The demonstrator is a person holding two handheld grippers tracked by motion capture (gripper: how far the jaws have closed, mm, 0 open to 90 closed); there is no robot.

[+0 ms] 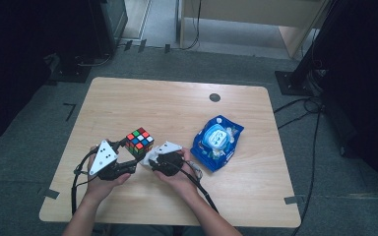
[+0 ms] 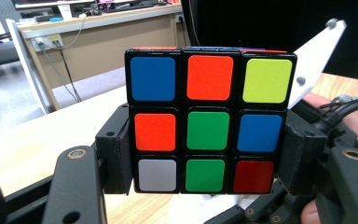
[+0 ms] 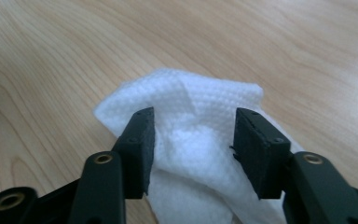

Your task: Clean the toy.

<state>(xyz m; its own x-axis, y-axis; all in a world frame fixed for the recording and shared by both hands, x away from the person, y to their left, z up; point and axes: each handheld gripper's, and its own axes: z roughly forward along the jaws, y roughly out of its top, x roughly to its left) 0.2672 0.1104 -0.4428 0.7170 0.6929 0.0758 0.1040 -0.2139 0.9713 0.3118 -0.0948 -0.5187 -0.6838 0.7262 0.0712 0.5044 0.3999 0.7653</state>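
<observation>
A scrambled puzzle cube point(image 1: 139, 141) point(image 2: 208, 126) is held up off the wooden table point(image 1: 177, 105), near its front left. My left gripper point(image 1: 132, 156) point(image 2: 205, 161) is shut on it, one pad on each side of its lower rows. Just right of the cube, my right gripper point(image 1: 151, 160) point(image 3: 194, 140) points down at a crumpled white wipe point(image 1: 147, 155) point(image 3: 191, 93) lying on the tabletop. Its jaws stand apart on either side of a raised fold of the wipe, and the pads do not visibly press on it.
A blue pack of wet wipes point(image 1: 216, 141) lies to the right of the hands. A dark round cable hole point(image 1: 214, 97) sits near the table's far edge. Cables trail from both grippers toward the front edge.
</observation>
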